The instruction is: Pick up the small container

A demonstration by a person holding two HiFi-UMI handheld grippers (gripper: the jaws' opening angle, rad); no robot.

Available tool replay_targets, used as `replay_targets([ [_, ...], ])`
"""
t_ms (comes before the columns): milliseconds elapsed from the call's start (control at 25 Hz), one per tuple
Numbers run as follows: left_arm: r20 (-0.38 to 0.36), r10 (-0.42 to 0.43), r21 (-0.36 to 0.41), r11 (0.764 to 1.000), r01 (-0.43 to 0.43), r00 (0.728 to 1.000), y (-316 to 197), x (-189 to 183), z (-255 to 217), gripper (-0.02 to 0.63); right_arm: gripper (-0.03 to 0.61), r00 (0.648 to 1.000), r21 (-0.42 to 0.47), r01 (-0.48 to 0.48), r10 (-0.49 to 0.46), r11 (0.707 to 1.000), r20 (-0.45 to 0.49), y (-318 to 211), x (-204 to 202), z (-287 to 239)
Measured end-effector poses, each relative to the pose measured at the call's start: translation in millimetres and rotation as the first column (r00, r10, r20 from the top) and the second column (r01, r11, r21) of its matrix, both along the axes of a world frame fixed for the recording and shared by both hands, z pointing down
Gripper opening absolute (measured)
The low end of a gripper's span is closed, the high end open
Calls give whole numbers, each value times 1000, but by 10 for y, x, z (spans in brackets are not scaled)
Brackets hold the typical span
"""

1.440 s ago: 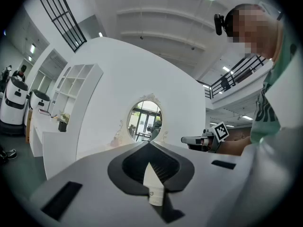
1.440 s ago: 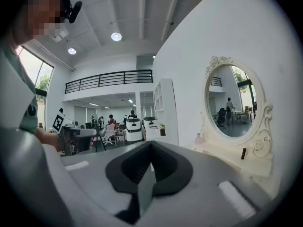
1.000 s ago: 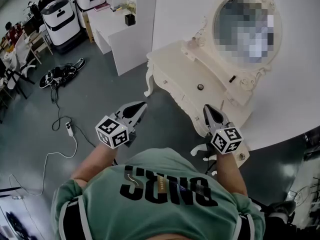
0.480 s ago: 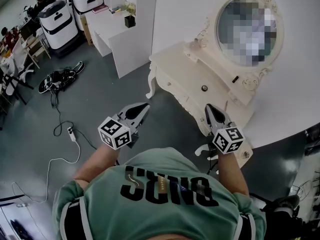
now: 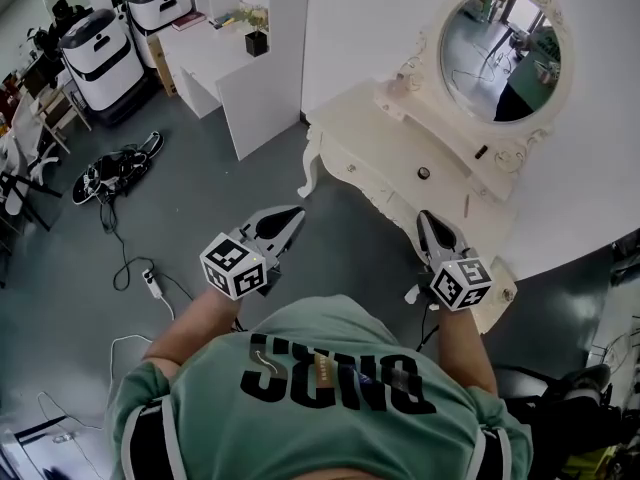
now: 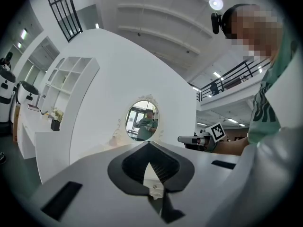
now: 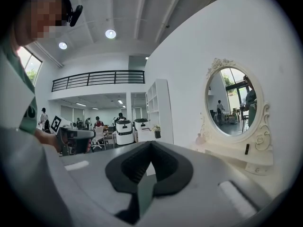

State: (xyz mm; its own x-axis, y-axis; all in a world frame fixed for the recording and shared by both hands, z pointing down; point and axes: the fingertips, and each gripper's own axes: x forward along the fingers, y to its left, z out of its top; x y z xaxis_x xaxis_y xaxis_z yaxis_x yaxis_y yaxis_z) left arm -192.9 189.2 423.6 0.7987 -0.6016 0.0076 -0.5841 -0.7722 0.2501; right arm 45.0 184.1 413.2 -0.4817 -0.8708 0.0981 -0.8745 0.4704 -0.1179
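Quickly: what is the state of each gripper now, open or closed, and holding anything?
Left gripper: closed, holding nothing.
Right gripper: closed, holding nothing.

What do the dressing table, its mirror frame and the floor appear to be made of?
Dressing table: probably painted wood, cream with a satin finish. It has carved curved legs and an even opaque coat with no grain showing.
Mirror frame: the same cream paint over wood or moulded resin, in scrolled relief; which one is unclear.
Floor: looks like sealed concrete or resin, dark grey and seamless with a faint sheen.
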Motion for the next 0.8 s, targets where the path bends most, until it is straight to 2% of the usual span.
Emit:
replay_targets([
  [160, -13, 7, -19, 1000, -7, 1000, -104, -157, 44, -2, 9, 1000, -22, -21, 20, 1000, -10, -40, -101, 69],
  [400, -8, 3, -29, 1000, -4, 1000, -304, -185, 98, -2, 9, 1000, -19, -28, 28, 999, -6, -303, -88, 73],
  [800, 23, -100, -26, 995, 100, 995, -863, -72, 185, -2, 9, 998, -9, 67, -67, 998, 4, -1098, 105, 199],
])
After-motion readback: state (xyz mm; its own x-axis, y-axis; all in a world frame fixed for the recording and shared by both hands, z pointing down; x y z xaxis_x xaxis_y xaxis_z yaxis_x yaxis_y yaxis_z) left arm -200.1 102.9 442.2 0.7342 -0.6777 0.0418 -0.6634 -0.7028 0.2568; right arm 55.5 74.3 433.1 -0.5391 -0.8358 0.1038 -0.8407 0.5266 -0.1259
